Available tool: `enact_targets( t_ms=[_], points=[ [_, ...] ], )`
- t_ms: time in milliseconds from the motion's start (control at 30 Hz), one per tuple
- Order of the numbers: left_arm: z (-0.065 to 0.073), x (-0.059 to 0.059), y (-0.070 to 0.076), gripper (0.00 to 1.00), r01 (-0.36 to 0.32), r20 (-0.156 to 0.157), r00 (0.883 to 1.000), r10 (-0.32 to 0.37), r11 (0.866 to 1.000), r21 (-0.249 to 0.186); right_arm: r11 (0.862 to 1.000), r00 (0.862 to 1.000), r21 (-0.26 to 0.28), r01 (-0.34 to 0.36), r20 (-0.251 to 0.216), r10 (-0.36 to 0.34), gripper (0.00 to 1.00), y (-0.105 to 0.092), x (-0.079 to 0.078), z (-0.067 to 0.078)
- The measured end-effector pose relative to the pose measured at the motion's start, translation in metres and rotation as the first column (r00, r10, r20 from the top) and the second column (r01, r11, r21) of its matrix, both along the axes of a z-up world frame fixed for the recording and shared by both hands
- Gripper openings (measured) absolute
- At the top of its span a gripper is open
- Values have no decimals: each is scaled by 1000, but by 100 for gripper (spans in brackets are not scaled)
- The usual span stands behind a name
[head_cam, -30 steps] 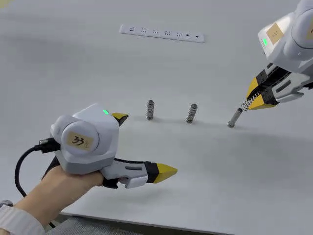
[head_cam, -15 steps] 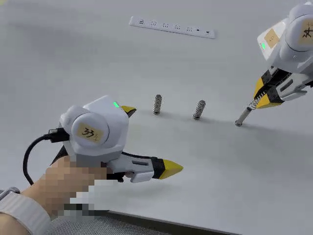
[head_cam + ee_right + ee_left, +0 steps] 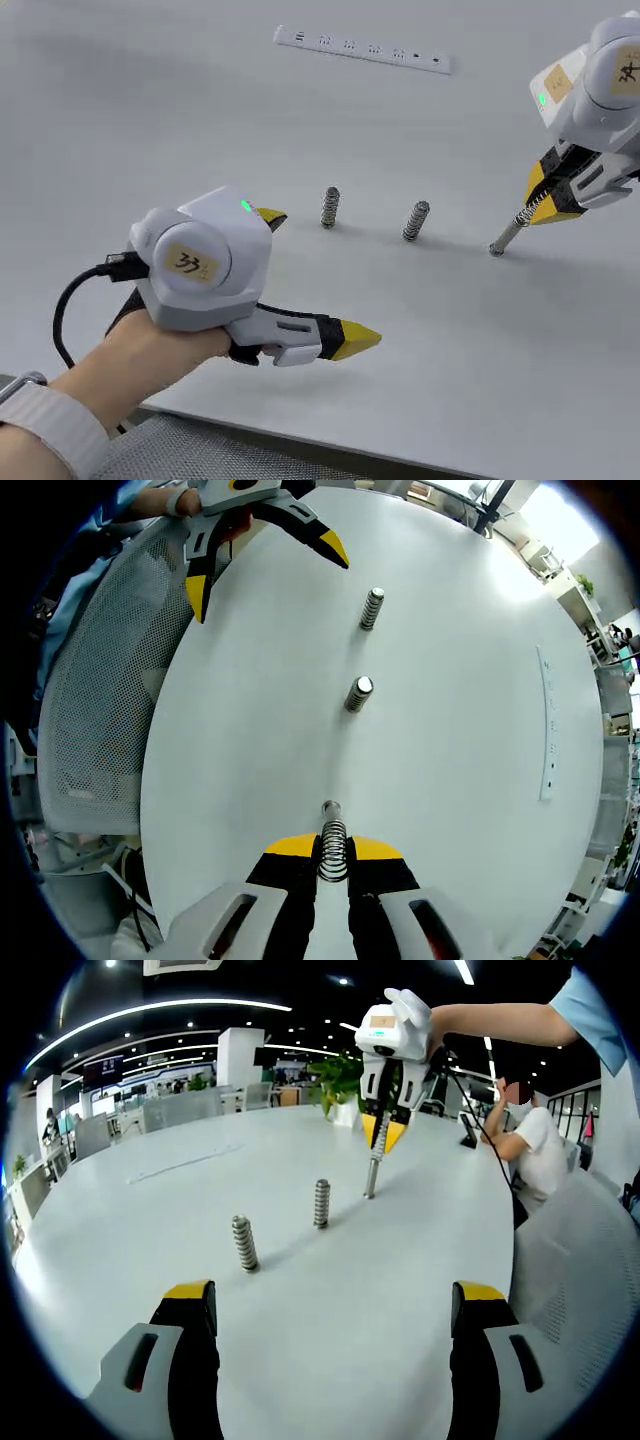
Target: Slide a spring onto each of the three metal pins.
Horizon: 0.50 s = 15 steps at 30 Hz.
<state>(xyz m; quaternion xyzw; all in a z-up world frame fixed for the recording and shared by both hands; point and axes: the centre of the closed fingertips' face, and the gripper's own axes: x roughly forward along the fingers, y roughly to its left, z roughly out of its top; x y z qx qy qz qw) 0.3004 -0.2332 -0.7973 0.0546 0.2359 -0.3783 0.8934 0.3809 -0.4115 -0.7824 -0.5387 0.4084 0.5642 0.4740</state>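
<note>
**Spring pinched at the top of the last bare pin**

The yellow-tipped fingers (image 3: 285,848) of the right gripper (image 3: 333,858) are pressed in on a small steel coil spring (image 3: 333,842). The spring sits in the narrow gap between them, and its coils run out past the tips. Its free end lines up with a slim grey metal pin (image 3: 503,240) and meets the pin's top. Whether the coils have gone over the pin's head cannot be told. This pin leans a little and stands at the right end of a row on the white round table (image 3: 450,360).

Beside it in the row stand a middle pin wearing a spring (image 3: 416,221) and a far pin wearing a spring (image 3: 330,207), each well apart from its neighbour.

The left gripper (image 3: 334,1290) hovers low over the near edge of the table, gripped by a hand (image 3: 140,365). Its two yellow-tipped jaws are spread wide with nothing between them, and they point toward the row without touching it.

A long white power strip (image 3: 362,49) lies flat on the far side of the table.
</note>
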Motion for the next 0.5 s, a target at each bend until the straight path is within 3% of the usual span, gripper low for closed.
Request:
enact_targets(
  t_ms=[500],
  points=[
    [0,1,0,96,-1,-1,1000,1,1000,-7,1000,1000,-12,0,-22,0,8,1,3,-16]
  ],
)
